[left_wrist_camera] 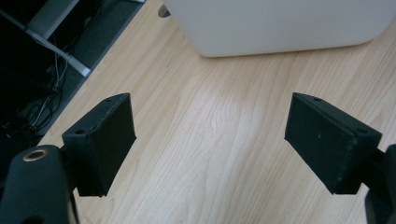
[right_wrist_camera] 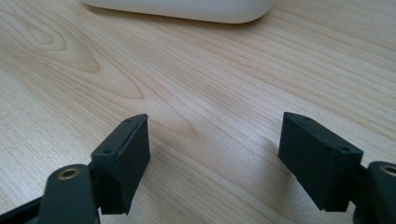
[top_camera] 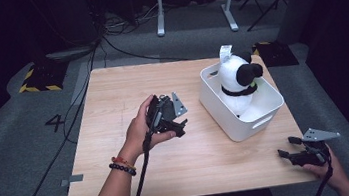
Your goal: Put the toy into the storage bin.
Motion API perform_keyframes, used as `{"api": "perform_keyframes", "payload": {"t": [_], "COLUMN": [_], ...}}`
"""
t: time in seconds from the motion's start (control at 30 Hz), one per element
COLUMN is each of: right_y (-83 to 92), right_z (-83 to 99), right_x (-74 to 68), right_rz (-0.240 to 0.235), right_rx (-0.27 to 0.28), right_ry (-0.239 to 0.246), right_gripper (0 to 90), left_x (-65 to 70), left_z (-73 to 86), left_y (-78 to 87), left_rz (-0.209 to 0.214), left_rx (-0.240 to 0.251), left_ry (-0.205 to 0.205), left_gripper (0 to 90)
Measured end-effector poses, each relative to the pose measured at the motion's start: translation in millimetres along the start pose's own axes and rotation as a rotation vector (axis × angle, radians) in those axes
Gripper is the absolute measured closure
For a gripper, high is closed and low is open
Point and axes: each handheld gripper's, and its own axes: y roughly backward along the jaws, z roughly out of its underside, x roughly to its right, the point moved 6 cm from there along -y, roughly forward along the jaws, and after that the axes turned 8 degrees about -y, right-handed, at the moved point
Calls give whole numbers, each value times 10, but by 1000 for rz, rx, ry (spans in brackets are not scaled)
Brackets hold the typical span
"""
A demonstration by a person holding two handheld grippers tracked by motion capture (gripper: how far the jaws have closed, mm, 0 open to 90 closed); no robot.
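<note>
Right gripper (top_camera: pixel 289 147) low at 5 o'clock on surface (top_camera: pixel 126 89), fingers (right_wrist_camera: pixel 123 163) spread, nothing between. Left gripper (top_camera: pixel 182 126) mid-surface, just off bin (top_camera: pixel 212 104) at its 9 o'clock, fingers (left_wrist_camera: pixel 105 140) also spread and empty. Plush (top_camera: pixel 237 81) upright inside bin, at 2 o'clock. Looks placed; likely only pulling clear left.

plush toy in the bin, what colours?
White plush toy with black ears and a black neck band, sitting in the white bin; clearest in the high view.
</note>
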Motion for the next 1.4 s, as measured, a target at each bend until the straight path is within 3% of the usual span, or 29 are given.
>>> {"api": "perform_keyframes", "payload": {"t": [0.03,0.4,0.47,0.57,0.6,0.73,1.0,1.17,1.3,1.37,1.4], "right_y": [0,0,0,0,0,0,0,1,1,1,0], "right_z": [0,0,0,0,0,0,0,1,1,1,1], "right_x": [1,0,0,0,0,0,0,2,2,2,2], "right_rz": [0,0,0,0,0,0,0,-1,0,0,1], "right_rx": [0,0,0,0,0,0,0,-2,-1,-1,-1], "right_ry": [1,1,1,1,1,1,3,6,7,7,5], "right_gripper": [249,249,249,249,249,249,248,247,247,247,247], "left_x": [18,28,53,61,76,97,150,185,191,205,194], "left_z": [14,204,240,293,306,360,497,603,692,738,762], "left_y": [3,38,38,42,37,57,84,110,120,123,130], "left_rz": [14,-5,-1,1,4,-1,-11,-8,-13,-17,-18], "left_rx": [-2,-34,-41,-62,-57,-64,-88,-109,-120,-124,-134], "left_ry": [7,-9,6,-16,1,2,-21,-2,-12,11,-2], "left_gripper": [160,160,160,160,160,160,160,160,160,160,160]}}
